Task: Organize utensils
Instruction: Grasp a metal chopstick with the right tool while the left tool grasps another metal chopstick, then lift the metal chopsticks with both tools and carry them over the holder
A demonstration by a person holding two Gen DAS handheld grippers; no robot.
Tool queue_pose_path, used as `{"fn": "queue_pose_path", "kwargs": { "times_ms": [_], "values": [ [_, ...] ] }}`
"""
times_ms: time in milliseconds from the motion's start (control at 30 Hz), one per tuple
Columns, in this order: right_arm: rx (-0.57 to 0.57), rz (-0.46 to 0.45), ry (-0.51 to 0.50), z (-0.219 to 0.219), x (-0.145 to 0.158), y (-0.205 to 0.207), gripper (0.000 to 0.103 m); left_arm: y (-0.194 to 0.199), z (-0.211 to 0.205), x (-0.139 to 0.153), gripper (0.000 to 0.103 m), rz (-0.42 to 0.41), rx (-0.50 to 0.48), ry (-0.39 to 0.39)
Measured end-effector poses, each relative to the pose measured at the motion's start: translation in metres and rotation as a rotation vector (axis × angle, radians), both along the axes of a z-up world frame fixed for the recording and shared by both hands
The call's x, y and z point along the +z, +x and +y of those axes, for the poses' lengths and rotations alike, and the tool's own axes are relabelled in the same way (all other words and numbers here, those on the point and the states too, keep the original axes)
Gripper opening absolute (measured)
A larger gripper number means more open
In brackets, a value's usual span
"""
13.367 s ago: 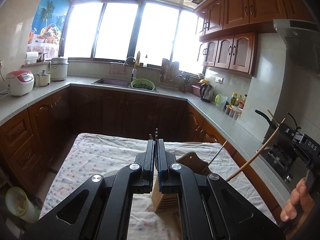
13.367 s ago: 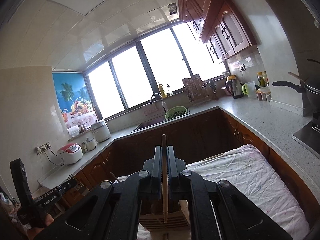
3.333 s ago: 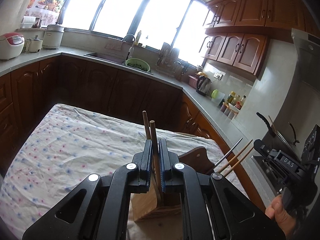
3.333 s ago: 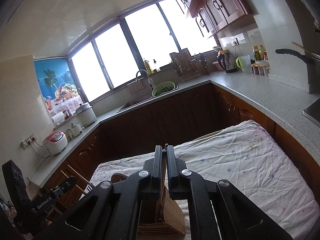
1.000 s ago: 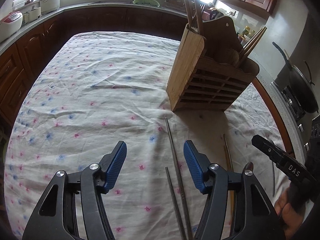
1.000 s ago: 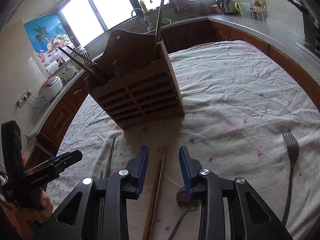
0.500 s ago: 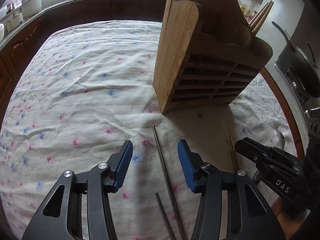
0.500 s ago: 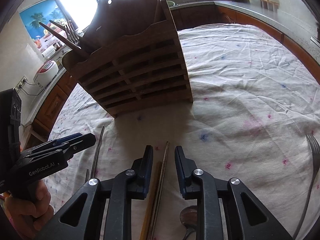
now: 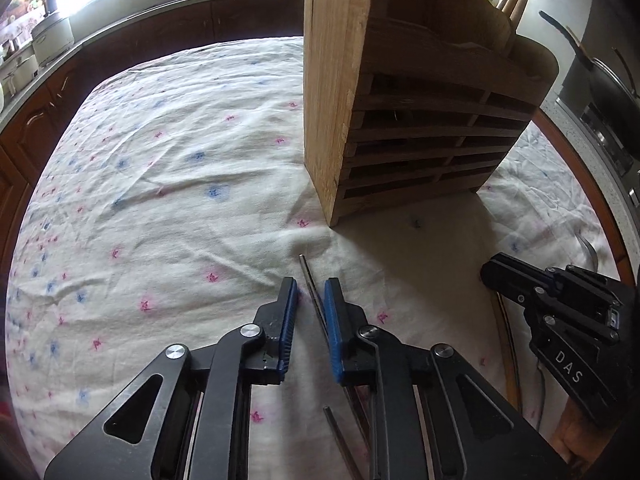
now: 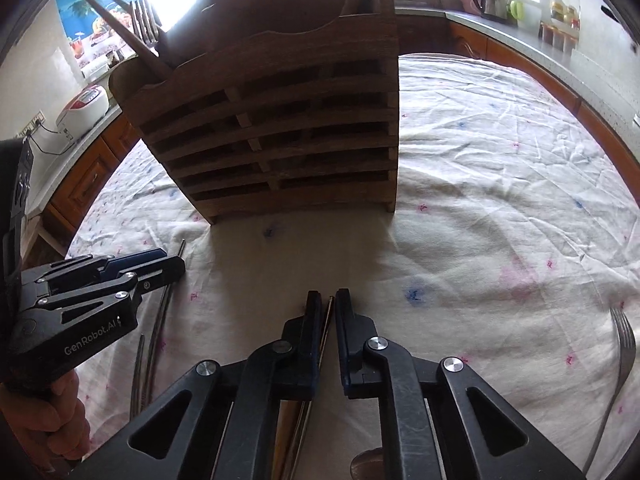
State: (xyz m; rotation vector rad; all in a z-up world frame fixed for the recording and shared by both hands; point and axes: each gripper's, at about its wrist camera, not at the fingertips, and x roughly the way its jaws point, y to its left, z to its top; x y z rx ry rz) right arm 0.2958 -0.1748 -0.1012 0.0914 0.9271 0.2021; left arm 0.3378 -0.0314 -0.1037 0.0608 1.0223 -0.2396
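Both tongs are hovering low over the cloth-covered tabletop [image 9: 168,168] before the wooden utensil rack [image 9: 420,128], the left tongs [image 9: 311,292] slightly apart astride a metal chopstick [image 9: 310,280], the right tongs [image 10: 328,304] narrowly parted around wooden chopsticks [image 10: 329,312], a fork [image 10: 622,344] lying well to the right.

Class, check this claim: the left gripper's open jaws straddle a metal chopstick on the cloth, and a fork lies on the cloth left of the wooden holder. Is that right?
Not quite. The left gripper does straddle a metal chopstick, but the fork lies on the cloth right of the wooden holder, not left; the right wrist view shows it.
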Motion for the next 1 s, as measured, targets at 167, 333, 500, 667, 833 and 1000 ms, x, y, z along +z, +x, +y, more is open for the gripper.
{"fn": "queue_pose_path", "kwargs": {
  "times_ms": [167, 333, 500, 667, 833, 1000],
  "values": [
    [-0.011, 0.002, 0.079, -0.009, 0.002, -0.004, 0.004, -0.003, 0.009, 0.004, 0.006, 0.008, 0.019, -0.052],
    [-0.008, -0.039, 0.146, -0.02, 0.02, -0.016, 0.004, -0.015, 0.024, 0.023, 0.0, -0.008, 0.03, -0.15],
    [0.0, -0.078, 0.187, -0.029, 0.041, -0.029, 0.004, -0.028, 0.032, 0.041, 0.0, -0.037, 0.02, -0.188],
    [-0.011, -0.09, 0.189, -0.034, 0.045, -0.034, 0.004, -0.019, 0.026, 0.03, 0.001, 0.01, 0.028, -0.151],
    [-0.025, -0.095, 0.197, -0.031, 0.045, -0.037, 0.004, -0.005, 0.011, 0.007, 0.016, 0.064, 0.027, -0.094],
    [-0.033, -0.094, 0.204, -0.036, 0.044, -0.036, 0.004, 0.004, -0.002, 0.002, 0.024, 0.043, 0.022, -0.039]
  ]
}}
